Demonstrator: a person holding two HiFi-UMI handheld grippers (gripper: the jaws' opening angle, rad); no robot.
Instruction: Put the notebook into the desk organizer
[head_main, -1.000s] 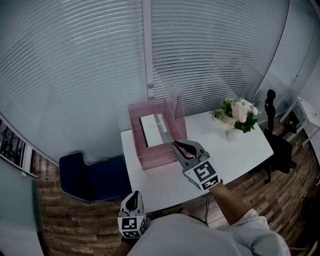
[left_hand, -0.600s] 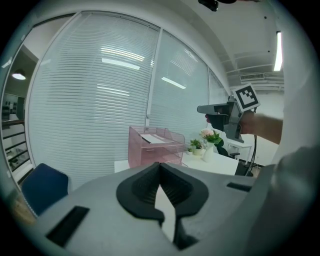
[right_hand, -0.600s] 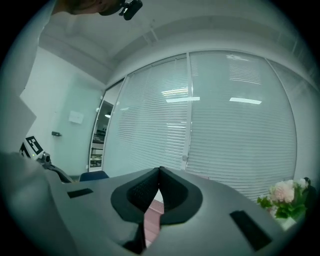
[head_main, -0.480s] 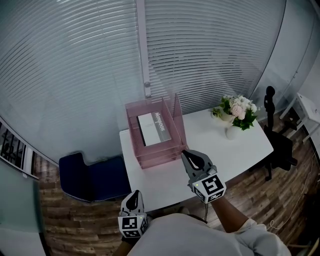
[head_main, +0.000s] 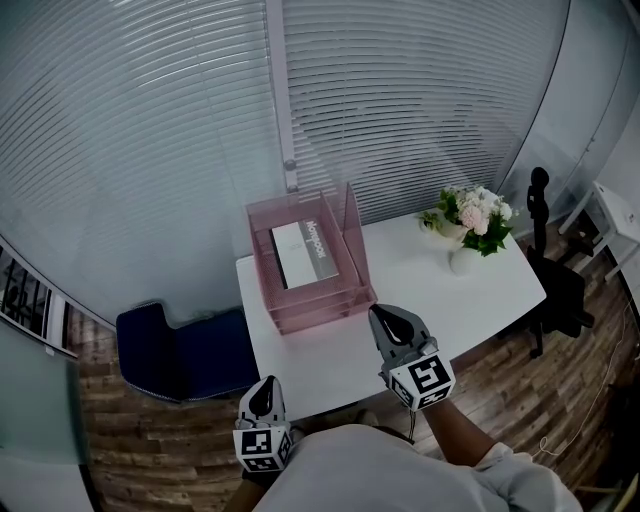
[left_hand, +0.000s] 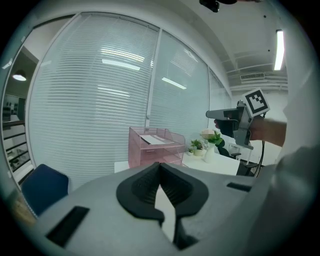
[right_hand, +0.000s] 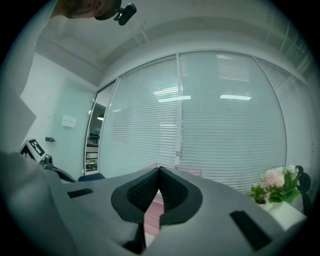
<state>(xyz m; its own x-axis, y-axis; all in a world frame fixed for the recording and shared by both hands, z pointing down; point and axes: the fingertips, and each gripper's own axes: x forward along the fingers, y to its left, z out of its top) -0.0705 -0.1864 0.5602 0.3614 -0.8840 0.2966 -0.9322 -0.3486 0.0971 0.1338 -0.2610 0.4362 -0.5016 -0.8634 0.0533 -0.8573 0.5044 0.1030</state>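
**Notebook in organizer, both grippers empty**

Notebook (head_main: 303, 253) lies flat in the top tray of the pink mesh desk organizer (head_main: 318, 307), light cover up, dark strip w/ print along its right side. Organizer sits at the back-left of the white table (head_main: 480, 290), close to the window blinds (head_main: 150, 150).

Right gripper (head_main: 386, 317) hangs over the table's front part, just in front of the organizer's near-right corner, not touching it. Its jaws are closed tip to tip w/ nothing between them.

Left gripper (head_main: 265, 394) is low, off the table's near-left corner, by the person's body. Jaws also closed, nothing held.

Vase of flowers (head_main: 470, 222) stands at the table's back right, well apart from the organizer. Blue chair (head_main: 165, 352) on the floor left of the table.
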